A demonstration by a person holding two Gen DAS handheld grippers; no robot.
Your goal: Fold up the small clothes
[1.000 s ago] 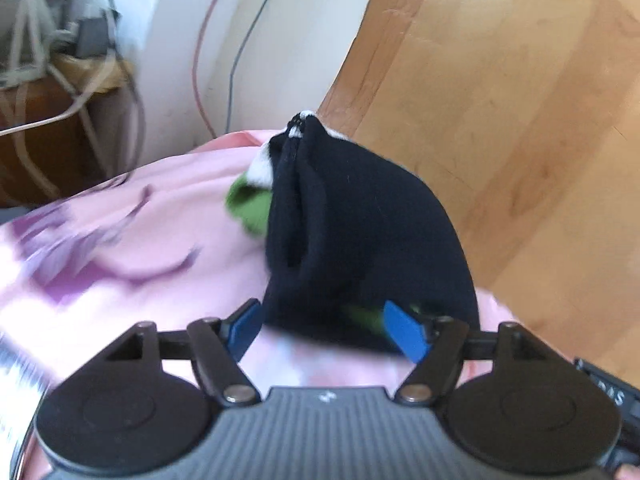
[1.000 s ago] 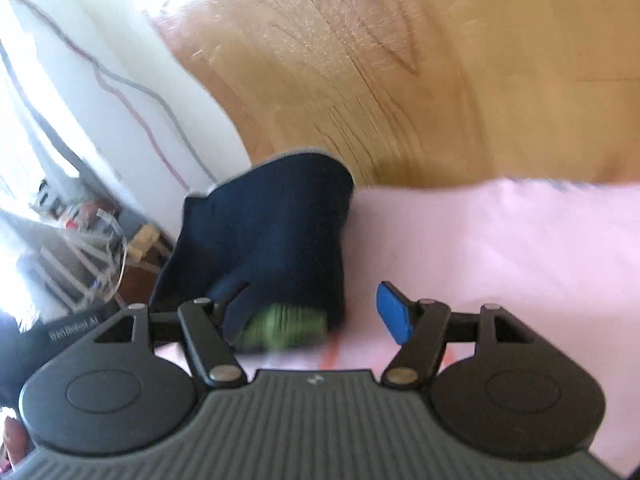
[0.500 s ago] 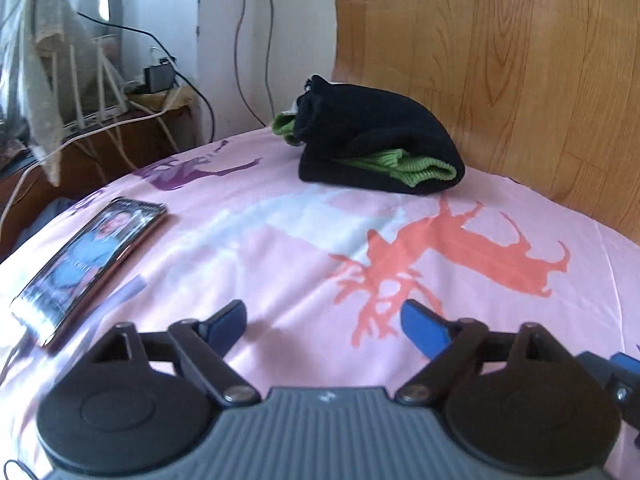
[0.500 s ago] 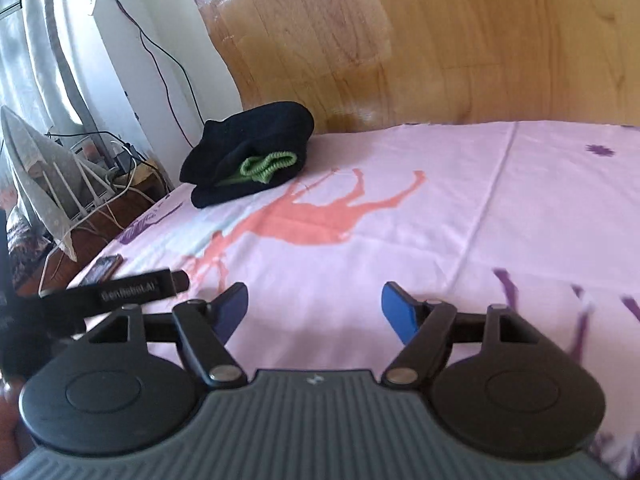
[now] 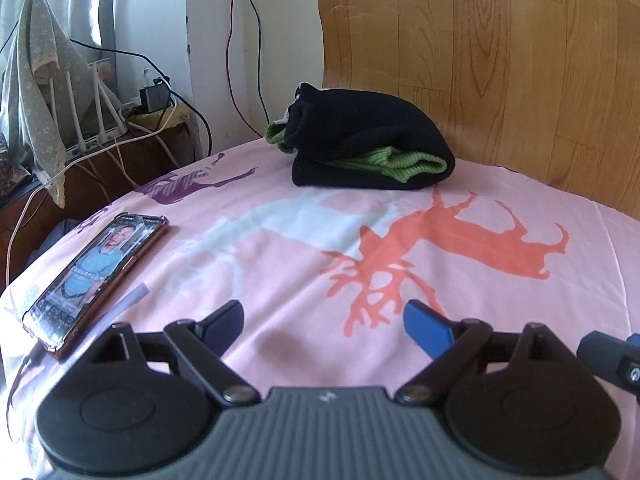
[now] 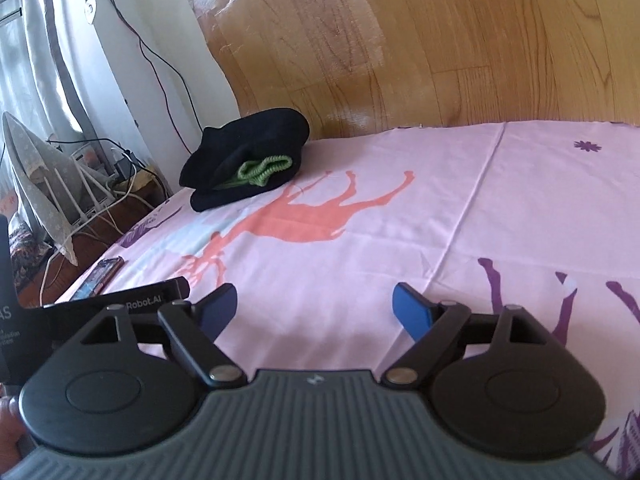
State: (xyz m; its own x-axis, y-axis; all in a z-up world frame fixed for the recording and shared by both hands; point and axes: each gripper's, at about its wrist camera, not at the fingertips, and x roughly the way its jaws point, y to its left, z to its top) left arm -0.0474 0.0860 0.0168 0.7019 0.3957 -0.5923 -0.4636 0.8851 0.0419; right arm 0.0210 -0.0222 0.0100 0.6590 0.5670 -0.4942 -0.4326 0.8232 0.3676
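Garment bundle point(image 5: 372, 148): black knit folded over on itself, bright green ribbed trim showing at the open edge and at the far-left end; lies compact at the far corner of the bed, close against the wood-grain wall panel point(image 5: 520, 60), touched by neither gripper. Judged folded and set aside; no other loose clothing visible in either view, so little or nothing of the task appears left, though parts of the bed lie outside both views. Pink bedsheet point(image 5: 280, 248) with coral, pale and purple deer prints, bare between bundle and grippers. Left gripper point(image 5: 324, 320): near the front edge of the bed, well apart from the bundle, jaws just opened wide, nothing between the blue pads. Right gripper point(image 6: 314, 306): likewise back from the bundle, jaws just opened wide, empty. Smartphone point(image 5: 96, 276): screen lit, lying on the sheet at the left edge. Beyond the bed: tangled cables and a cloth-draped stand point(image 5: 36, 80) beside the window.
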